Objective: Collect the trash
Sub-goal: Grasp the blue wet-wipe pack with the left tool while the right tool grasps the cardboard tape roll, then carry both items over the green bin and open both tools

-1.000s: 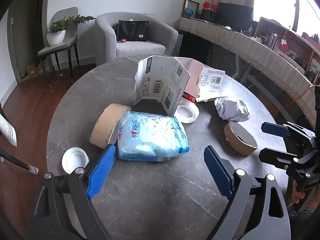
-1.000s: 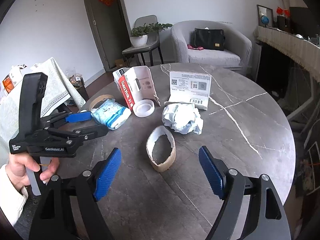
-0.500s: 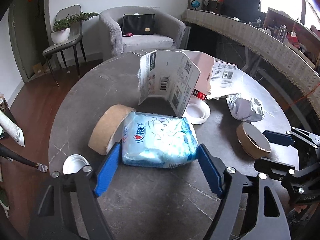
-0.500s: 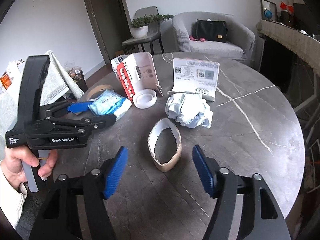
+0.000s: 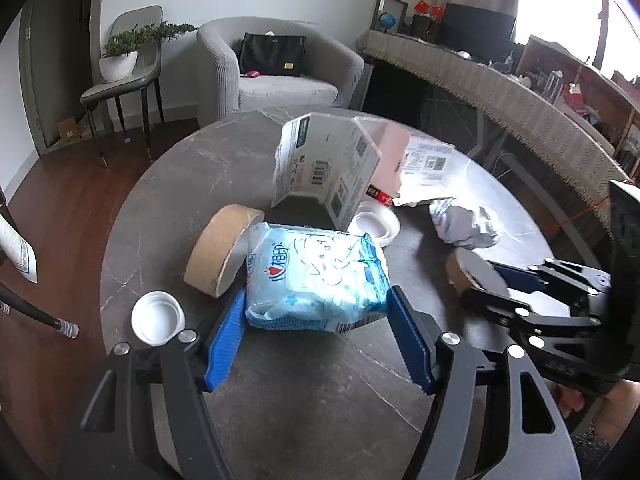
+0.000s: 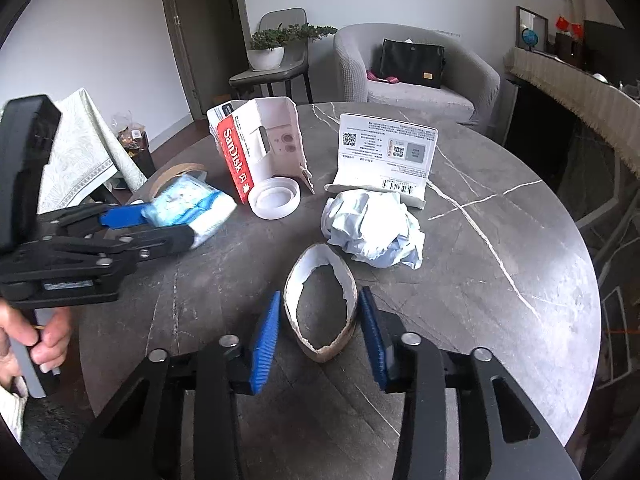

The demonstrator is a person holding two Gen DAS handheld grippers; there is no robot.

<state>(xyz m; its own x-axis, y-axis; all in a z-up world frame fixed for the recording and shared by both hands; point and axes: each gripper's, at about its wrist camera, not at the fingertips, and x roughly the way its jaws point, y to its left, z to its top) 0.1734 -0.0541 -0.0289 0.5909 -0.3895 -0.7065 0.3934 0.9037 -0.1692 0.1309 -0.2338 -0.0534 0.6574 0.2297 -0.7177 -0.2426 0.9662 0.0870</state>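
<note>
A blue-and-white tissue pack (image 5: 316,276) lies on the round dark table (image 5: 280,400). My left gripper (image 5: 316,340) has its blue pads on both sides of the pack's near end, touching it; the pack also shows in the right wrist view (image 6: 188,208). A squashed cardboard tape ring (image 6: 320,312) stands before my right gripper (image 6: 320,332), whose pads flank it closely on both sides. A crumpled white paper ball (image 6: 372,232) lies just beyond the ring.
A torn SanDisk box (image 6: 260,152), a white plastic ring (image 6: 274,202), a folded white card (image 6: 384,160), a brown tape roll (image 5: 220,256) and a white lid (image 5: 158,318) sit on the table. An armchair (image 5: 276,76) and a chair with a plant (image 5: 124,60) stand behind.
Both grippers moved forward and narrowed. The left one now brackets the tissue pack, the right one brackets the cardboard ring.
</note>
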